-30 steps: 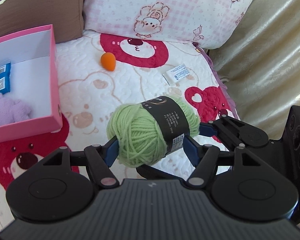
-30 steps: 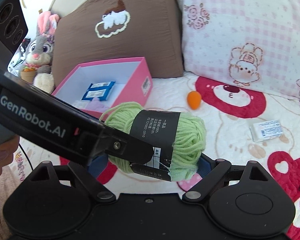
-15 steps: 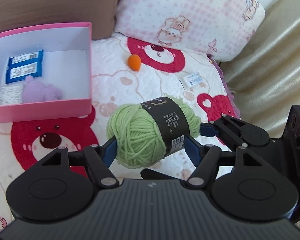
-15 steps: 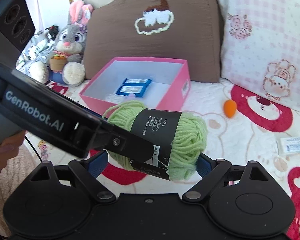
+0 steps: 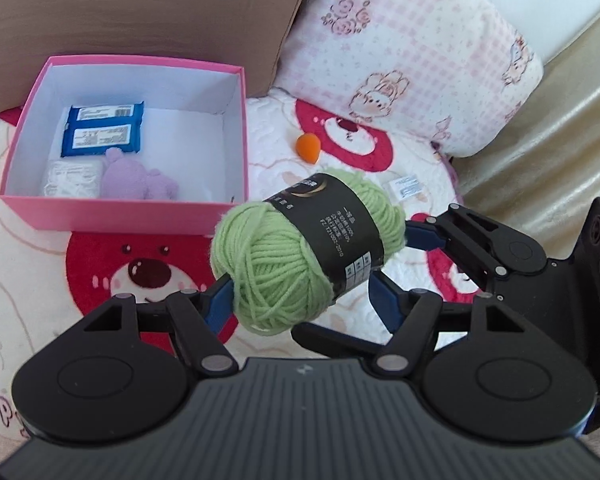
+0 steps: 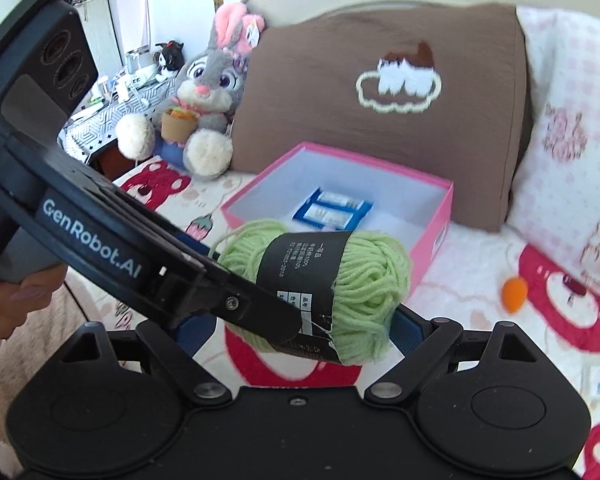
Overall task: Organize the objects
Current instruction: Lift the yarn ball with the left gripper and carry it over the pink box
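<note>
The green yarn skein with its black paper band [image 5: 308, 252] hangs above the bedspread, just short of the pink cardboard box [image 5: 236, 216], pinched across its middle by the left gripper [image 5: 300, 296] and end to end by the right gripper [image 6: 300, 326]. Carry it level over the near wall, then release both together. Inside lie two blue packets [image 5: 102, 130], one white packet, one lilac plush; beyond, one orange sponge [image 5: 308, 148].
</note>
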Motion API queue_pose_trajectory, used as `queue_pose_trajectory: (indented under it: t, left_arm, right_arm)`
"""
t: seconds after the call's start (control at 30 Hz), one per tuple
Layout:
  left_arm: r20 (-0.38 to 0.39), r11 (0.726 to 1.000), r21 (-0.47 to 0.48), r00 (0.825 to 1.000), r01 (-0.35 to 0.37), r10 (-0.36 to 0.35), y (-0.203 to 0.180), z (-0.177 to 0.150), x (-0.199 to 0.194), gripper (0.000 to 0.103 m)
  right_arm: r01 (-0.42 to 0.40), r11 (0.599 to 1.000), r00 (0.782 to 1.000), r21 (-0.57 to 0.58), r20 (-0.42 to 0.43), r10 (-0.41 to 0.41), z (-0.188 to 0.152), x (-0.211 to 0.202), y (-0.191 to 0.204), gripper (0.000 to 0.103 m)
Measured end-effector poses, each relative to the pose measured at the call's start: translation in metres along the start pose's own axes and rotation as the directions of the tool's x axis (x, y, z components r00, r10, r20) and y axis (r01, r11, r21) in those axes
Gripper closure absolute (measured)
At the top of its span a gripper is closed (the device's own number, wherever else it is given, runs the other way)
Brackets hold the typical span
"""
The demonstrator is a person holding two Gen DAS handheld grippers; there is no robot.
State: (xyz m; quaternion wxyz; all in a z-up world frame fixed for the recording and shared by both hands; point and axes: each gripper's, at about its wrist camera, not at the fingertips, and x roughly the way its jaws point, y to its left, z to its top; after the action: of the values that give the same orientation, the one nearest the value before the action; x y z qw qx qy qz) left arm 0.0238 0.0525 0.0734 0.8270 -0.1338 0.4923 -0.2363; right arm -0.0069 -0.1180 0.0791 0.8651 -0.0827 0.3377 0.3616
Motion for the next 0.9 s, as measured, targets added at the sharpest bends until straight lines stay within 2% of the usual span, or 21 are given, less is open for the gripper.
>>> queue_pose_trajectory:
  t: [0.1, 0.37, 0.57, 0.73, 0.8, 0.9]
  left_arm:
    - [0.028, 1.0, 0.004, 1.0, 0.011, -0.011, 0.009, 0.017, -0.005, 0.035]
    - [0.119, 0.999, 0.025, 0.993, -0.023, 0.02, 0.009, 0.066, -0.014, 0.034]
    - [0.211, 0.996, 0.055, 0.976, -0.068, 0.056, 0.015, 0.103, -0.022, 0.034]
    - [0.224, 0.999, -0.002, 0.974, -0.043, 0.042, 0.038, 0.11, -0.01, 0.033]
    - [0.23, 0.998, -0.024, 0.971, -0.055, 0.059, 0.049, 0.11, 0.001, 0.032]
    - [0.205, 0.997, -0.059, 0.977, -0.05, 0.061, 0.072, 0.108, 0.02, 0.032]
  right_arm:
    - [0.033, 0.999, 0.999, -0.032, 0.034, -0.032, 0.013, 0.002, 0.0, 0.016]
    - [0.111, 0.991, 0.99, -0.077, 0.094, -0.104, 0.052, 0.013, -0.011, 0.024]
    - [0.121, 0.991, 0.988, -0.054, 0.099, -0.116, 0.083, 0.03, -0.028, 0.035]
    - [0.104, 0.993, 0.993, -0.052, 0.07, -0.1, 0.091, 0.057, -0.034, 0.036]
    - [0.101, 0.993, 0.994, -0.062, 0.047, -0.098, 0.09, 0.07, -0.036, 0.04]
    - [0.088, 0.994, 0.996, -0.062, 0.017, -0.088, 0.087, 0.092, -0.038, 0.041]
